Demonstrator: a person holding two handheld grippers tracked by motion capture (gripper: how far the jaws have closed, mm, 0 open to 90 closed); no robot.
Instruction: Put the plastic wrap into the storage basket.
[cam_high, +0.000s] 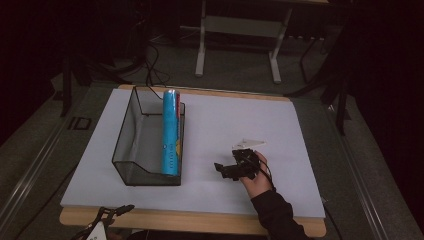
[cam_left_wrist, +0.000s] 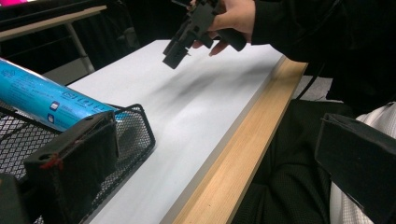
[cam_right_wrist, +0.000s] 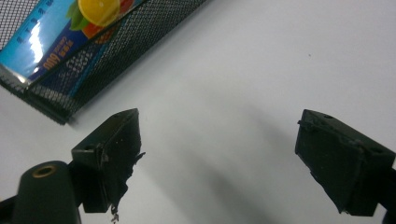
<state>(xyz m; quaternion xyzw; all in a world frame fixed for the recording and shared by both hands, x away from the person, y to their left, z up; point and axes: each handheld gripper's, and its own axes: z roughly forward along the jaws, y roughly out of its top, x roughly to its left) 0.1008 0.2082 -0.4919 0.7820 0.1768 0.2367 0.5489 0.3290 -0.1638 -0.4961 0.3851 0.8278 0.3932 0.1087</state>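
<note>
A black wire-mesh basket (cam_high: 131, 150) stands on the left part of the white board (cam_high: 235, 120). A long blue tube (cam_high: 171, 131) with printed labels lies in it along its right wall, its far end rising past the rim. My right gripper (cam_high: 226, 170) is held in a hand right of the basket, low over the board, pointing left, jaws wide open and empty. In its own view the right gripper (cam_right_wrist: 229, 158) faces bare board, with the tube (cam_right_wrist: 60, 37) and mesh (cam_right_wrist: 116, 51) at the upper left. My left gripper (cam_high: 116, 210) hangs off the table's front edge, open and empty (cam_left_wrist: 215, 172).
The board rests on a table with a wooden front edge (cam_high: 200, 221). A white metal frame (cam_high: 239, 30) and cables (cam_high: 152, 65) are on the dark floor behind. A dark sleeve (cam_high: 275, 215) reaches in at the bottom right. A grey three-cornered plate (cam_high: 248, 144) tops the right gripper.
</note>
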